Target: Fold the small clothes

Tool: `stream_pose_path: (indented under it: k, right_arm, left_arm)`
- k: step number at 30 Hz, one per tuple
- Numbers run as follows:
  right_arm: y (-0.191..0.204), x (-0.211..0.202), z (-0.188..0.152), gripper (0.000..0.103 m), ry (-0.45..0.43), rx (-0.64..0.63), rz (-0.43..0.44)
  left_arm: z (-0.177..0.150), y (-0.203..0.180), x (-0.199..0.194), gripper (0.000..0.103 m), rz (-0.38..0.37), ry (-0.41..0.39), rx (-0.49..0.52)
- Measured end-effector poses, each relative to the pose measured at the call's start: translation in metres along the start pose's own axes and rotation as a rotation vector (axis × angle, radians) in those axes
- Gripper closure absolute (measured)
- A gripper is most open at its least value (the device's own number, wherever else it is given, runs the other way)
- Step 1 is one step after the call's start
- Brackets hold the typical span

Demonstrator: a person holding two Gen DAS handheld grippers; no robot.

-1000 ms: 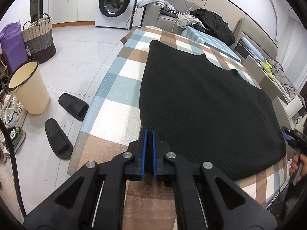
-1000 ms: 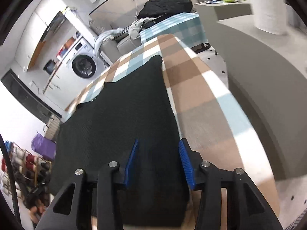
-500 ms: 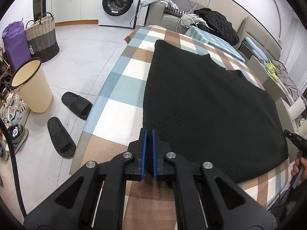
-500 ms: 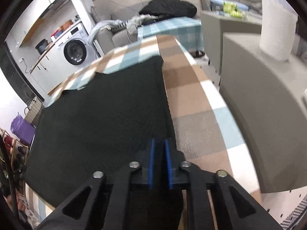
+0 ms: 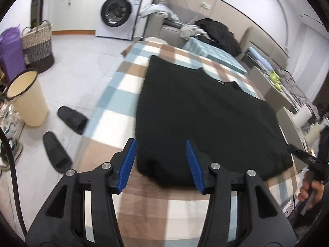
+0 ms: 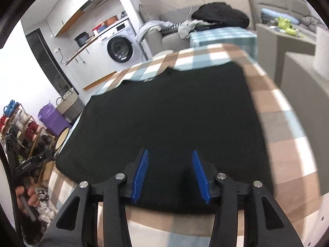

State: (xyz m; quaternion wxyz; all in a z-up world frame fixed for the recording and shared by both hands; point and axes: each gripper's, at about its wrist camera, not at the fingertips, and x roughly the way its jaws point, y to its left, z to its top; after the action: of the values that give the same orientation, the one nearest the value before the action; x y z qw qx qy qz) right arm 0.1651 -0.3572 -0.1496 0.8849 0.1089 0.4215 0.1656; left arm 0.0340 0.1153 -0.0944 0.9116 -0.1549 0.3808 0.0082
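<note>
A black knit garment lies spread flat on the checked table. My left gripper hovers over its near left corner, jaws opening, blue pads apart and not pressing the cloth. In the right wrist view the same garment fills the middle of the table. My right gripper sits above its near hem, jaws opening, with the cloth lying loose below the pads. Each gripper shows at the edge of the other's view, held by a hand.
On the floor to the left stand a cream bin, two black slippers and a woven basket. A washing machine and a sofa heaped with clothes stand behind the table. A grey cabinet flanks its right side.
Both grippers were shut half a second ago and now stand apart. The left one has drawn back a little from the garment's corner; the right one has swung over the near hem.
</note>
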Motion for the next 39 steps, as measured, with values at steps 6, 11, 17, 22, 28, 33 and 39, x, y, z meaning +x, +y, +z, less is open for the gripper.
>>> stream_pose_path:
  k: [6,11,17,22,28,33,39]
  right_arm:
    - [0.044,0.038,-0.010,0.050,0.039,-0.102,0.019]
    - [0.059,0.063,-0.022,0.042,0.064,-0.252,-0.107]
    - [0.008,0.042,-0.030,0.038,0.057,-0.251,-0.289]
    - [-0.026,0.024,-0.035,0.038,0.067,-0.196,-0.357]
    - [-0.010,0.016,-0.003,0.037,-0.003,-0.149,-0.274]
    - [0.027,0.059,0.019,0.036,0.032,-0.218,-0.183]
    - [0.039,0.109,0.050,0.036,0.067,-0.198,-0.152]
  left_arm:
    - [-0.012,-0.064,0.034,0.055,-0.133,0.057,0.140]
    - [-0.039,-0.093,0.063,0.055,-0.110,0.132,0.261]
    - [-0.055,-0.088,0.051,0.055,-0.123,0.122,0.302]
    - [-0.054,-0.076,0.047,0.055,-0.139,0.140,0.275]
    - [-0.032,-0.079,0.051,0.055,-0.141,0.123,0.240]
    - [-0.005,-0.087,0.074,0.055,-0.095,0.118,0.220]
    - [0.029,-0.096,0.108,0.054,-0.081,0.128,0.213]
